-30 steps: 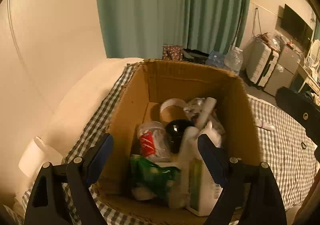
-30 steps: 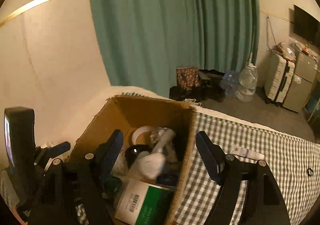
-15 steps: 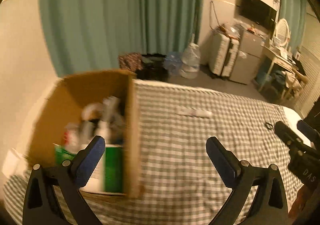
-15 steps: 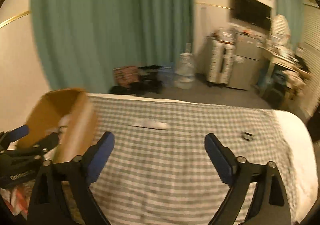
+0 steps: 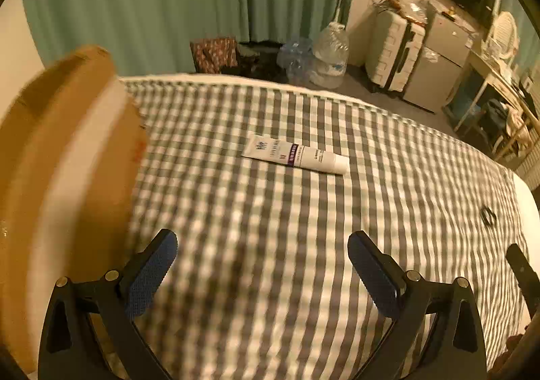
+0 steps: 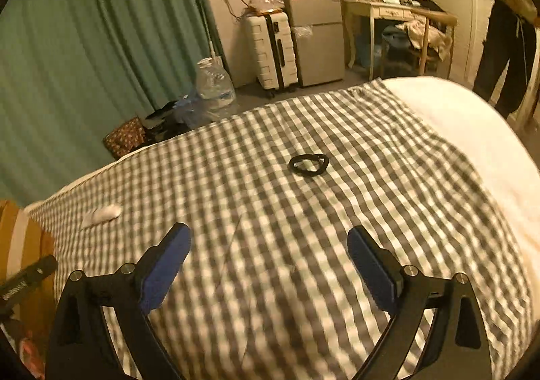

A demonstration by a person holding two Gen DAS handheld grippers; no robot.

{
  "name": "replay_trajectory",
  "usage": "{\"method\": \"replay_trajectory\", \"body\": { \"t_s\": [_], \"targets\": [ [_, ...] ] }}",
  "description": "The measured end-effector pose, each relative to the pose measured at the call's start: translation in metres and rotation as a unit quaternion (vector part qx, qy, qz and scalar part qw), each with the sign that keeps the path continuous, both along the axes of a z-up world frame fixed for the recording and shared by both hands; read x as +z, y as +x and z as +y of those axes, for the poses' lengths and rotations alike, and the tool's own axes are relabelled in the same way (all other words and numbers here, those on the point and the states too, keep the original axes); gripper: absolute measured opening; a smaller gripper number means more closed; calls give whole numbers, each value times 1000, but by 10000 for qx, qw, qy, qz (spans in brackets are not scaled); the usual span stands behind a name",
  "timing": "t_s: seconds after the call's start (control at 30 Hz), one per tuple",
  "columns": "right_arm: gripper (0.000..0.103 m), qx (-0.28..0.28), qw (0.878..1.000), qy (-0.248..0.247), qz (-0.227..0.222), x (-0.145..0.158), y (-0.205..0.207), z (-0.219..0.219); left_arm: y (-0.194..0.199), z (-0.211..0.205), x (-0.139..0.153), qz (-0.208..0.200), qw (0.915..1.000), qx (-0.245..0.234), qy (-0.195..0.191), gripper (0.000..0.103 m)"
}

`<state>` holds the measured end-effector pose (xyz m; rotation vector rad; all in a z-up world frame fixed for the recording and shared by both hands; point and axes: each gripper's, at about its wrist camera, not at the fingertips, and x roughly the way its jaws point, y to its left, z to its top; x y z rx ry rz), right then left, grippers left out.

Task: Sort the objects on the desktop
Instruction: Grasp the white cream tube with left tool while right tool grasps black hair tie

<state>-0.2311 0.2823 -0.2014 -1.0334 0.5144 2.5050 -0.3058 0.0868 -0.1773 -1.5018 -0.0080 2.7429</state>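
A white tube with a purple band (image 5: 296,159) lies flat on the checked cloth (image 5: 270,228), ahead of my left gripper (image 5: 261,267), which is open and empty above the cloth. The cardboard box (image 5: 60,160) stands blurred at that view's left edge. In the right wrist view a black ring-shaped band (image 6: 308,164) lies on the cloth ahead of my right gripper (image 6: 268,258), also open with nothing between its blue pads. The tube (image 6: 101,214) shows blurred at far left there, near the box (image 6: 23,245).
Beyond the bed's far edge stand teal curtains (image 5: 168,2), water bottles (image 5: 329,56), a white suitcase (image 6: 271,49), a small fridge (image 6: 317,35) and a desk (image 6: 398,19). A person's dark trousers (image 6: 503,52) are at the right. The left gripper's tip (image 6: 27,277) shows at the right view's left edge.
Both grippers have swung right, away from the open box and its contents, and lowered over the checked cloth. Both jaws have spread wider. The tube and the black band now lie ahead.
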Motion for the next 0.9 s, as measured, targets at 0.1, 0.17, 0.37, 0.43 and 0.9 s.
{"method": "replay_trajectory", "body": {
  "t_s": [0.1,0.17,0.37,0.43,0.9],
  "targets": [
    [94,-46,9998,176,27,-9,-22,13,-24,10,-19,-33,9999,124,-29,103],
    [94,-52,9996,278,40,-16,-40,23,-38,14,-27,67,9997,228,-48,103],
    [91,-140,9989,327,-294,-46,-87,45,-75,13,-48,-37,9978,558,348,103],
    [90,-108,9986,379,-343,-51,-98,48,-86,15,-54,-59,9964,652,538,103],
    [5,25,9985,274,-473,-56,-81,58,-76,-2,-57,-599,9945,-362,776,19]
  ]
}}
